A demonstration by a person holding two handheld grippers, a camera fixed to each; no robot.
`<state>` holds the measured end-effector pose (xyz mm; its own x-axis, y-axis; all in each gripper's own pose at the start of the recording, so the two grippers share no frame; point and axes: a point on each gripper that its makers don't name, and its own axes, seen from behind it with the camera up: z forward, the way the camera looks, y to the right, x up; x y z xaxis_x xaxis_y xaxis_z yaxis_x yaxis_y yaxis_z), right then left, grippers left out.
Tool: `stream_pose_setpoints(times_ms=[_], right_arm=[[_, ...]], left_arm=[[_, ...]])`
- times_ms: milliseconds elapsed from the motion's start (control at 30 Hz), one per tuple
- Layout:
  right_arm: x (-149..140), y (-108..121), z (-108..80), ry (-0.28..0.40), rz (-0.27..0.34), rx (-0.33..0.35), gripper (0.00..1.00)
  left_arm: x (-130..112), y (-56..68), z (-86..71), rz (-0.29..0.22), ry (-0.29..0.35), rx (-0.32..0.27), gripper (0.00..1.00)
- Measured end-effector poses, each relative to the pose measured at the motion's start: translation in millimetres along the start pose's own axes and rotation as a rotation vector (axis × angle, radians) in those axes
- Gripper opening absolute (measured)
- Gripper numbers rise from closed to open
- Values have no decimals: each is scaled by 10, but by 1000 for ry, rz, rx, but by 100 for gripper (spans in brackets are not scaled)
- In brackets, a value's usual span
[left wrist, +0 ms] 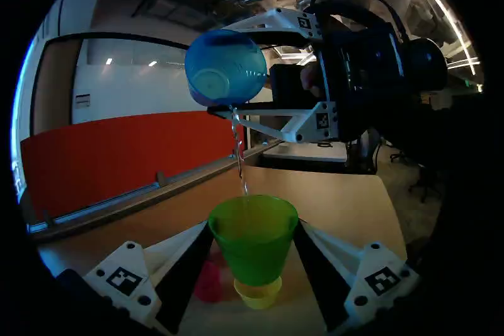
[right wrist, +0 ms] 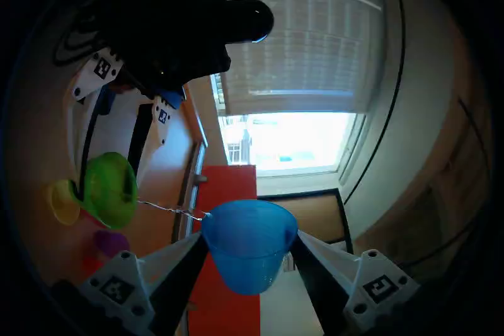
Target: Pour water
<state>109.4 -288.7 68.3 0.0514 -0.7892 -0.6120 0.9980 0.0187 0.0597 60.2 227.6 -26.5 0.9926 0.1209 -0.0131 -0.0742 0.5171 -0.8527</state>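
My left gripper (left wrist: 252,244) is shut on a green cup (left wrist: 253,238), held upright above the wooden table (left wrist: 340,197). Above it, my right gripper (left wrist: 217,71) is shut on a blue cup (left wrist: 225,66) tipped on its side. A thin stream of water (left wrist: 238,147) falls from the blue cup's rim into the green cup. In the right gripper view the blue cup (right wrist: 249,244) sits between my right gripper's (right wrist: 249,248) fingers, and the water stream (right wrist: 170,208) arcs to the green cup (right wrist: 110,189), which my left gripper (right wrist: 116,166) holds.
A yellow cup (left wrist: 258,292) and a pink cup (left wrist: 209,282) stand on the table below the green cup. The yellow cup (right wrist: 63,202) and a purple cup (right wrist: 110,241) appear beside the green one. An orange partition (left wrist: 126,153) runs along the table's far edge. A bright window (right wrist: 290,140) lies beyond.
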Motion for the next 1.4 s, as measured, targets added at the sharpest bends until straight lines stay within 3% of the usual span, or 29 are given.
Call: stream_pose_setpoints(times_ms=[767,1200,1400], right_arm=[[60,10,22,6,-94,-1,90],[90,4,21,9,-90,0,89],[103,18,14,12,-56,-4,89]], left_arm=[[16,-56,-18,3,1,12,87],[22,-67,-35,6,-1,17,87],[25,-66,-36,7,-1,18,87]])
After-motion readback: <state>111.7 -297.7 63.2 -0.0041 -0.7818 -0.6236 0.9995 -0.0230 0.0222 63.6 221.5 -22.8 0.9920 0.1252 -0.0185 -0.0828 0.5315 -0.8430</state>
